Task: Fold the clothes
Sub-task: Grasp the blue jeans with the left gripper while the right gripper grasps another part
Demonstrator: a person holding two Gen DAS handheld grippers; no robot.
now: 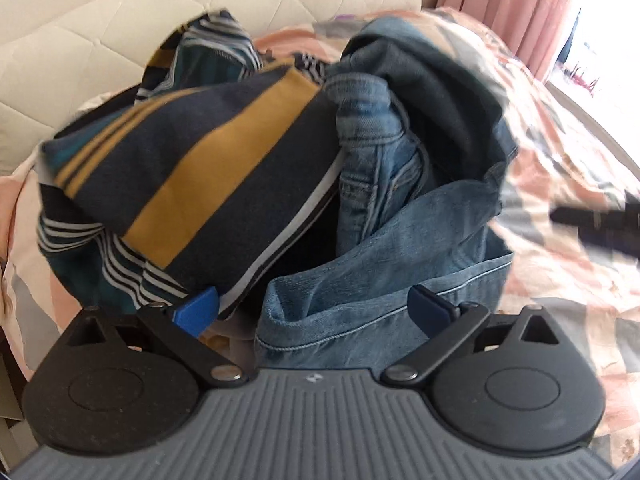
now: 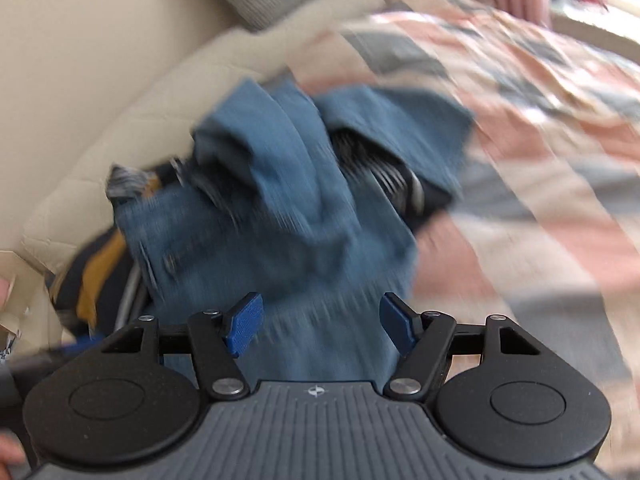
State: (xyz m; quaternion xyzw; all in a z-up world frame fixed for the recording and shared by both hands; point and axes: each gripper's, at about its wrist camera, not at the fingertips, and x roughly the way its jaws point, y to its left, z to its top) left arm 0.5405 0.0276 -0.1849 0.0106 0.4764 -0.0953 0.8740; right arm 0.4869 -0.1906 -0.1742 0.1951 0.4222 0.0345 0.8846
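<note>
Left wrist view: taken from just behind the left gripper (image 1: 316, 308), directed forward along its fingers and slightly down at the clothes pile (image 1: 276, 152), which is seen from close range.
Left view background: a cream quilted headboard (image 1: 120, 28) is seen beyond the pile, a pink curtain (image 1: 508, 4) at upper right.
Right wrist view: taken from behind the right gripper (image 2: 320, 324), directed forward and down onto the jeans (image 2: 280, 220); heavily blurred.
Right view nearness: denim is seen filling the gap between the fingers.
Shared: the jeans (image 1: 384, 216), the striped garment (image 1: 192, 172) (image 2: 100, 276), the patterned bedspread (image 1: 560, 152) (image 2: 520, 128) and the headboard (image 2: 80, 80) are seen in both.
</note>
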